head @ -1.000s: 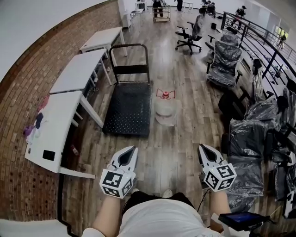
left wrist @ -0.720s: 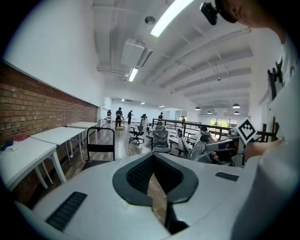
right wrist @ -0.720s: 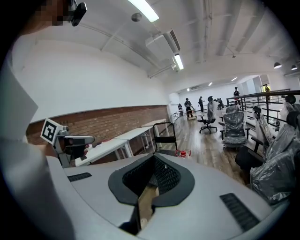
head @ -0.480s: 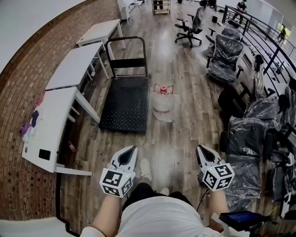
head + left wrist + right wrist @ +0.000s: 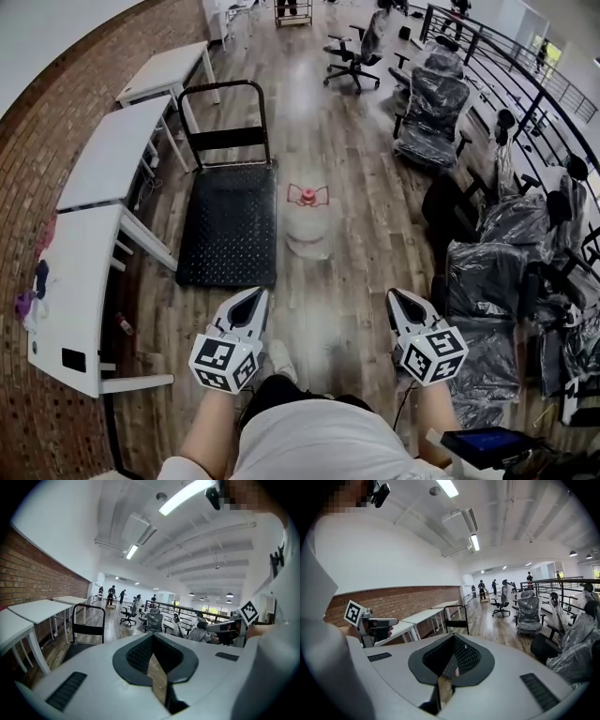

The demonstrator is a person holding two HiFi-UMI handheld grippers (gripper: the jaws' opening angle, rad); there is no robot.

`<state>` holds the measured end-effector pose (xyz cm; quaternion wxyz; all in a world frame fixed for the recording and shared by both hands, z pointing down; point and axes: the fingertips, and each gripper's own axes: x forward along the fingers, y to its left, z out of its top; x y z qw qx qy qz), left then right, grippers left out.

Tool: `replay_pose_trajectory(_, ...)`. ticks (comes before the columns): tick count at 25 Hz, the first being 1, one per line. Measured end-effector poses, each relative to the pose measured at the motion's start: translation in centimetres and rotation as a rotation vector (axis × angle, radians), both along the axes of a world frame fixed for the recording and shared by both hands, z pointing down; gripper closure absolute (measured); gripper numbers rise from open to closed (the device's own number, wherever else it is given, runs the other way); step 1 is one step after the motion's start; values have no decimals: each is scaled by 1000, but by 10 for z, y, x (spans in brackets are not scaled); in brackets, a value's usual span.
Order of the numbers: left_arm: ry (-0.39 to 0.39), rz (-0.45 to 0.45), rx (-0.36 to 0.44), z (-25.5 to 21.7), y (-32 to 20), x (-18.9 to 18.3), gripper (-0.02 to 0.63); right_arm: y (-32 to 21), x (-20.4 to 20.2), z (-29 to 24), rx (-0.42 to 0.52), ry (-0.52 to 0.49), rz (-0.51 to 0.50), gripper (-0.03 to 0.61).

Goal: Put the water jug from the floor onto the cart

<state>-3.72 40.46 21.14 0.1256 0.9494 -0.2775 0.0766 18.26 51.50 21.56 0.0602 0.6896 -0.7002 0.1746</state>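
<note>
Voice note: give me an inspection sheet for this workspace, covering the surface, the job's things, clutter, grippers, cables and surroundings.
Surface: wooden plank floor, bare between the person and the jug.
Job's things: water jug with a red cap stands upright on the floor, just right of the black platform cart; nothing is loaded on the cart.
Clutter: a few small items lie on the nearest white table; a small object lies on the floor under it.
Grippers: left gripper and right gripper are both shut on nothing, well short of the jug.
Cables: a dark cable hangs below the right gripper.
Surroundings: brick wall on the left, plastic-wrapped chairs and a railing on the right.
</note>
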Motion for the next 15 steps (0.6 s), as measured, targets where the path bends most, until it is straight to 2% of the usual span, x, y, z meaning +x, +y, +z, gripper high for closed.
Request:
replay_pose_trajectory(5,36,-2,-36,0,-58,-14,614,-59,-13,-2,-16,7,2,577)
replay_pose_trajectory(15,31,-45,-38,6,-148,-48,614,-154,-38,-15,-24,58,-15,577)
